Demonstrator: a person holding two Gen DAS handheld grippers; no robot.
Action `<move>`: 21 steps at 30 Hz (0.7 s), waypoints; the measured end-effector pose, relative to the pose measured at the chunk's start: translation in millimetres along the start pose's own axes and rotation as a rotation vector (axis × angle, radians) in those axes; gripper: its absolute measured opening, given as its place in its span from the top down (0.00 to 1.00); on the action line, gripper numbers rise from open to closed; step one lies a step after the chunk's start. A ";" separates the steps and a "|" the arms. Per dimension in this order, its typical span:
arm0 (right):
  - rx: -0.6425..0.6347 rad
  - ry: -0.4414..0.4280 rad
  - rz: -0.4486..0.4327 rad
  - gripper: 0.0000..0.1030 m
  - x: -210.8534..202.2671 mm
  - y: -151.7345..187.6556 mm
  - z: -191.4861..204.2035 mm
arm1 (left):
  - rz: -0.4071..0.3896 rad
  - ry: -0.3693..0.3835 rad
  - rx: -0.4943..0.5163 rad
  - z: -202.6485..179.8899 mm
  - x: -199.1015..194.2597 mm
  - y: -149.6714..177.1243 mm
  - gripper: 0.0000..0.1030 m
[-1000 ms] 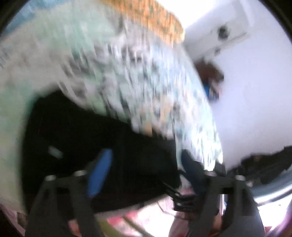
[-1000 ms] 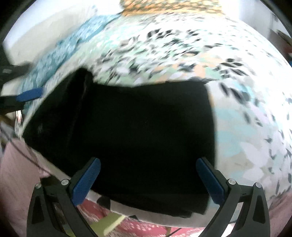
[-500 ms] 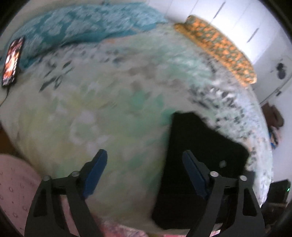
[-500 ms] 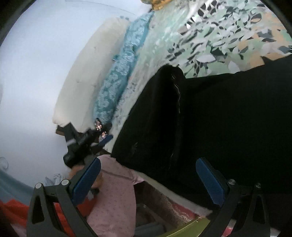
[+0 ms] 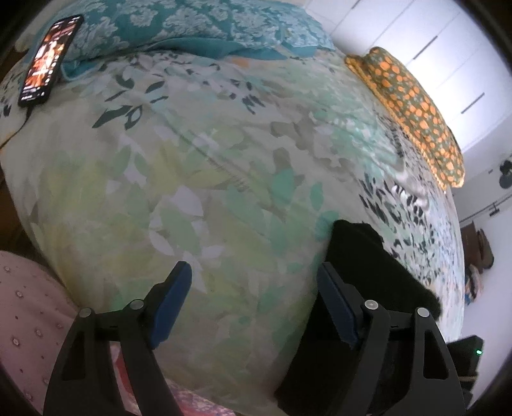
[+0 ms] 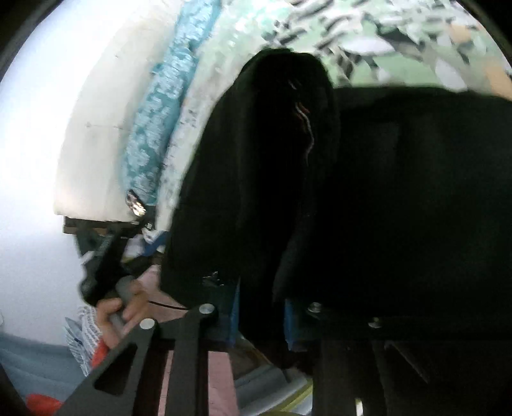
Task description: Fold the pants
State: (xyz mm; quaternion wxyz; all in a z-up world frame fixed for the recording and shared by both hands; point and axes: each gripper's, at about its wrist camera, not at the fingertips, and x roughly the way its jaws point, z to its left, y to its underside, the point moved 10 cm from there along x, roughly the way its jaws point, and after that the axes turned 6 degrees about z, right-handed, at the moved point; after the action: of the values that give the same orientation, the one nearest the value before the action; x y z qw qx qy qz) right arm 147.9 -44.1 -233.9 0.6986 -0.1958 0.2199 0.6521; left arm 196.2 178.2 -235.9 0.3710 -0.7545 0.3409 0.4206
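Now the right gripper (image 6: 260, 315) is clenched on a fold of the black pants (image 6: 400, 204), its blue pads drawn close together where half a second ago they stood wide apart over the cloth; the left gripper (image 5: 254, 304) stays released, jaws spread, and has swung off the garment to face bare bedspread. Judged from this, the fold has passed to the right hand alone, and the left is free to pin or receive an edge. Nearest, the pants lie at the bed's front border, one layer doubled over another along a raised ridge in the right wrist view, with the near hem hanging at the mattress edge. In the left wrist view only a dark corner of the pants (image 5: 368, 256) shows, just beside the right-hand finger. Beyond, the floral bedspread (image 5: 208, 166) offers broad open room for carrying the fold inward. Farther off lie a phone (image 5: 48, 60) against a teal pillow (image 5: 198, 22) and an orange-spotted pillow (image 5: 416, 105), all well apart from the work
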 end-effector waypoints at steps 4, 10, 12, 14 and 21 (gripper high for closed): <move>-0.046 -0.162 -0.065 0.82 -37.7 -0.5 44.0 | 0.000 0.000 -0.028 5.6 -0.2 -1.3 0.21; -0.057 -0.275 -0.159 0.83 -113.5 4.8 62.3 | 0.007 -0.004 -0.028 6.3 -0.4 2.2 0.21; -0.051 -0.276 -0.186 0.83 -142.8 11.7 55.9 | 0.006 -0.007 -0.016 4.1 -1.4 3.2 0.21; -0.048 -0.262 -0.211 0.83 -170.1 15.0 46.9 | 0.004 -0.009 -0.005 1.6 -1.8 3.9 0.21; 0.050 -0.155 -0.286 0.83 -234.8 31.2 -30.2 | 0.017 -0.017 0.051 -12.1 1.3 8.9 0.21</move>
State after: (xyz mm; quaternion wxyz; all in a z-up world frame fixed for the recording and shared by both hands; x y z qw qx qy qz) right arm 102.8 -252.5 -126.4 0.8038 -0.1567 0.1513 0.5536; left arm 194.0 163.3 -235.1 0.3893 -0.7383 0.3547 0.4214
